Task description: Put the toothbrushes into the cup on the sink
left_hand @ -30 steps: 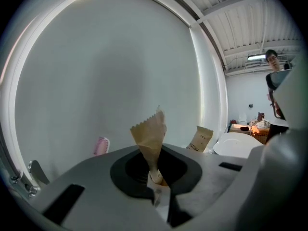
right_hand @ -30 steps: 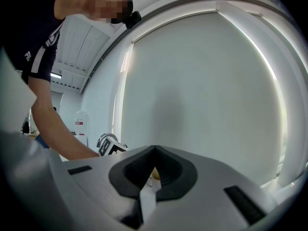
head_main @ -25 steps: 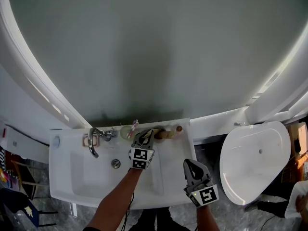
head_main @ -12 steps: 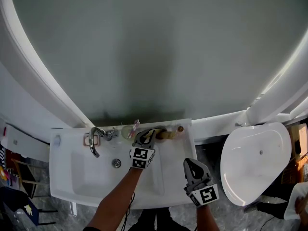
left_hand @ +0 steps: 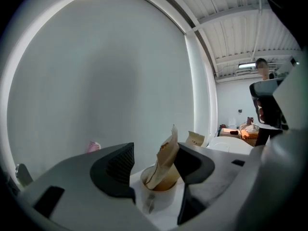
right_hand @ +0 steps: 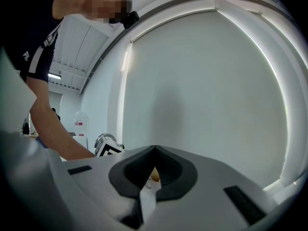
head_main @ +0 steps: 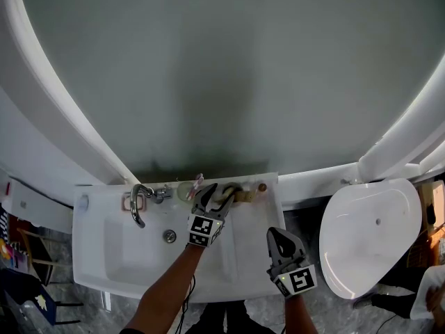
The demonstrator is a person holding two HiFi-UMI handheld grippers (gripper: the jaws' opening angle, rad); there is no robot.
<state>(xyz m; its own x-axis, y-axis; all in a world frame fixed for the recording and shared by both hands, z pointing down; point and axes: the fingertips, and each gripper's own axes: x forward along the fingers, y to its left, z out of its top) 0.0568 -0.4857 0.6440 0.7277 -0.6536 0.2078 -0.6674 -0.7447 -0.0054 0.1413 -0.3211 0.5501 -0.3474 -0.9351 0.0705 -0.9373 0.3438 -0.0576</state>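
A clear cup (left_hand: 161,186) stands on the back ledge of the white sink (head_main: 125,256). A toothbrush in a brown paper wrapper (left_hand: 164,160) leans upright inside it. My left gripper (left_hand: 155,165) is at the cup, and its jaws have just been opening. They now stand wide on either side of the wrapper without pressing on it. From the head view this left gripper (head_main: 217,193) reaches over the ledge. My right gripper (head_main: 273,234) hangs shut and empty by the sink's front right corner. Its closed tips (right_hand: 154,150) point toward the wall.
A chrome faucet (head_main: 137,206) and the drain (head_main: 169,236) lie left of my left arm. A pink toothbrush head (left_hand: 94,146) sticks up to the left of the cup. Another brown wrapped piece (left_hand: 195,138) lies just right. A white toilet (head_main: 368,221) stands beside the sink.
My left gripper's jaws have gone from shut on the wrapped toothbrush to wide apart, leaving it in the cup. The right gripper has not moved.
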